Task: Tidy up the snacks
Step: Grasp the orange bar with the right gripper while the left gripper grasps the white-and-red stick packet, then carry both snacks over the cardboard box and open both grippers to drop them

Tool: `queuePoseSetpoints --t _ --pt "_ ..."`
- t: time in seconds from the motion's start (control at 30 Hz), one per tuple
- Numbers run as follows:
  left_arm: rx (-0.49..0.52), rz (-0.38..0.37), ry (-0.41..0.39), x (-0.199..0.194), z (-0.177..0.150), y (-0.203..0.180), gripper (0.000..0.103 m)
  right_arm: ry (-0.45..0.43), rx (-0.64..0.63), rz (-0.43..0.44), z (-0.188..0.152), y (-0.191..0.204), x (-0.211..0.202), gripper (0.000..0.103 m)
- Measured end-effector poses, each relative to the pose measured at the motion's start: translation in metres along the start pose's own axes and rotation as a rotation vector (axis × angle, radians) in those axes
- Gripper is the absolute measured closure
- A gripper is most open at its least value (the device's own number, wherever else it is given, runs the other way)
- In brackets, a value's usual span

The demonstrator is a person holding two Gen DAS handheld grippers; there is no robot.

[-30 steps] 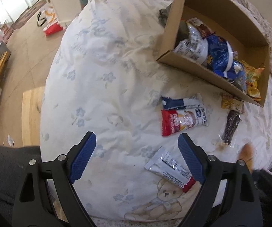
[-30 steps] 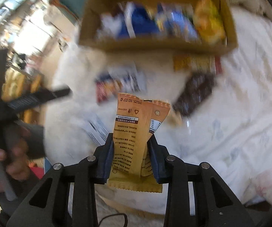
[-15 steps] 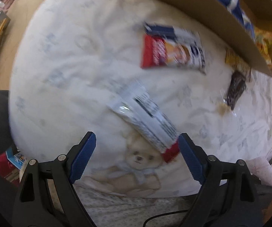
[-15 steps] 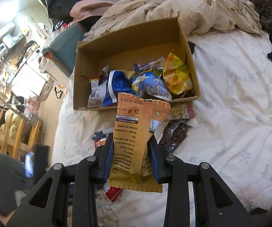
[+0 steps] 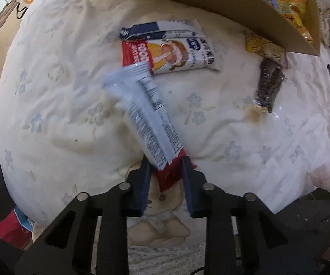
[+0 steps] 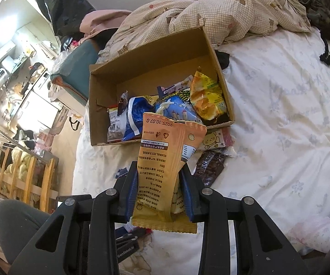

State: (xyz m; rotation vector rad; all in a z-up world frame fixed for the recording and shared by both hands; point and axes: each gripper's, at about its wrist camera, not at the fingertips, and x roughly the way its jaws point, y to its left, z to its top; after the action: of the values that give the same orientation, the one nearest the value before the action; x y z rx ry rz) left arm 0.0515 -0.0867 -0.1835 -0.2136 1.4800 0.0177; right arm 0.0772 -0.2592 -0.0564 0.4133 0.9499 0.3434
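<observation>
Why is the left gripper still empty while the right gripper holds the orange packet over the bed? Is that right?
Not quite. The left gripper is not empty: the left wrist view shows it shut on the red end of a silver snack bar wrapper. The rest is right: the right gripper holds the orange packet over the bed, near the cardboard box.

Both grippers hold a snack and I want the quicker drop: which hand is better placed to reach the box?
Right, likely. The right gripper holds its orange packet facing the open box.
</observation>
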Motion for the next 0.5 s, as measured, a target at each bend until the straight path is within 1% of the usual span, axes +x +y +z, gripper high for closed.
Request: queuePoseSetpoints --t 0.17,0.23,0.37,0.43,0.47,0.5 --pt "0.029 -0.025 -0.012 -0.013 0.012 0.001 0.091 -0.001 -0.004 -0.004 -0.001 0.001 -0.001 0.067" --pt "0.040 -0.020 -0.027 -0.021 0.014 0.002 0.092 -0.004 -0.002 -0.006 -0.001 0.000 -0.002 0.067" --pt "0.072 -0.017 -0.077 -0.040 0.020 0.004 0.092 -0.015 0.000 0.000 -0.001 0.001 -0.006 0.067" --pt "0.099 -0.056 -0.092 -0.046 0.024 0.006 0.092 -0.022 0.000 0.002 -0.002 0.002 -0.008 0.067" --pt "0.122 -0.068 -0.119 -0.053 0.025 0.006 0.092 -0.026 0.004 0.003 -0.002 0.002 -0.009 0.067" --pt "0.130 -0.064 -0.141 -0.058 0.026 0.009 0.092 -0.028 0.011 0.004 -0.002 0.001 -0.010 0.067"
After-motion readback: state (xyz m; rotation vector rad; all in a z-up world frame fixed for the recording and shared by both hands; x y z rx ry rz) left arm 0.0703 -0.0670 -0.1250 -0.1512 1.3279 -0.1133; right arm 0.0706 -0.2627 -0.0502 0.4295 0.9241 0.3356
